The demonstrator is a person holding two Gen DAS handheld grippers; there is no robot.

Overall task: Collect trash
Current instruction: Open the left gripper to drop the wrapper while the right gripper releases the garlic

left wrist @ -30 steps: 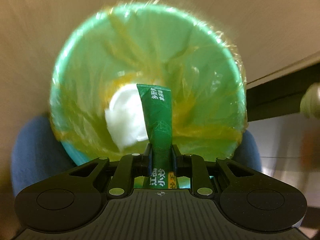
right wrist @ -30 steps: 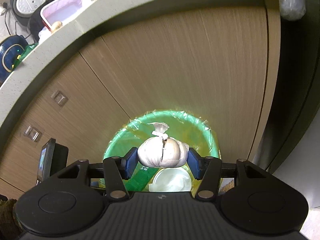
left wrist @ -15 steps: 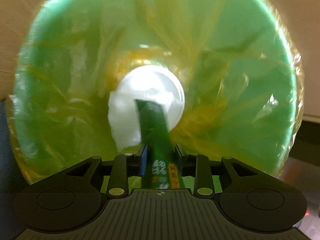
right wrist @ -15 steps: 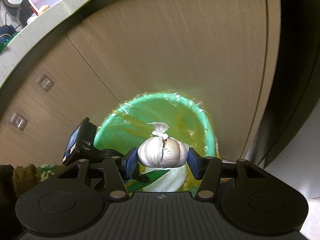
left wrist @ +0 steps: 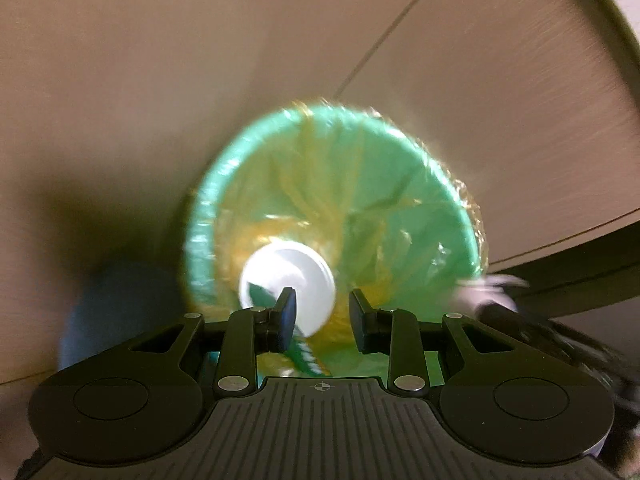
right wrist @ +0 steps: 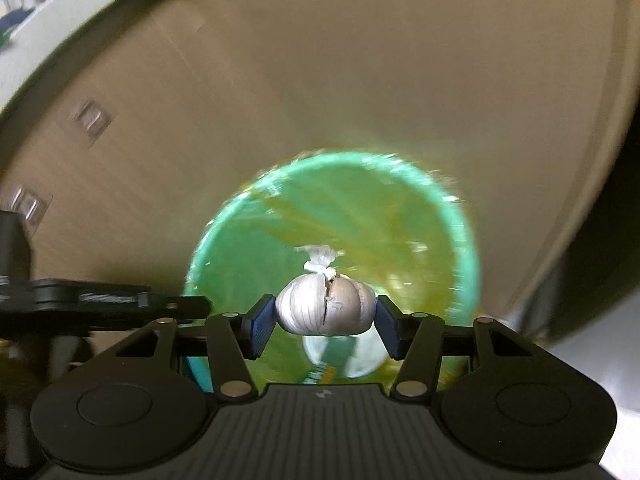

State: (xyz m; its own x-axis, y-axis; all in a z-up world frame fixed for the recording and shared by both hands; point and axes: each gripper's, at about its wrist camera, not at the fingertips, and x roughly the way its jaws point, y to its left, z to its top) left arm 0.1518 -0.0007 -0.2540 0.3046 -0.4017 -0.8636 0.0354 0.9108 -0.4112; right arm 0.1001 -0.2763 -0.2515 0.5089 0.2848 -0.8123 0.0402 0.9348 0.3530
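Observation:
A green bin (left wrist: 404,200) with a yellow liner stands against the cabinet. At its bottom lies a round white lid (left wrist: 288,276), and a green packet (left wrist: 306,354) lies loose across it. My left gripper (left wrist: 322,320) hovers over the bin, open, with nothing between its pads. In the right wrist view my right gripper (right wrist: 325,320) holds a garlic bulb (right wrist: 326,310) over the bin (right wrist: 224,248). Its jaws are opening, but both pads still touch the bulb. The body of the left gripper (right wrist: 120,304) shows at the left edge.
Wooden cabinet doors (left wrist: 200,80) rise right behind the bin, with small square handles (right wrist: 90,120). A blue rounded object (left wrist: 120,312) sits to the left of the bin. A pale countertop edge (right wrist: 60,20) runs above. A dark gap (right wrist: 600,240) lies to the right.
My left gripper opened, dropped the green packet into the bin and pulled back and up. My right gripper came down closer over the bin with the garlic bulb.

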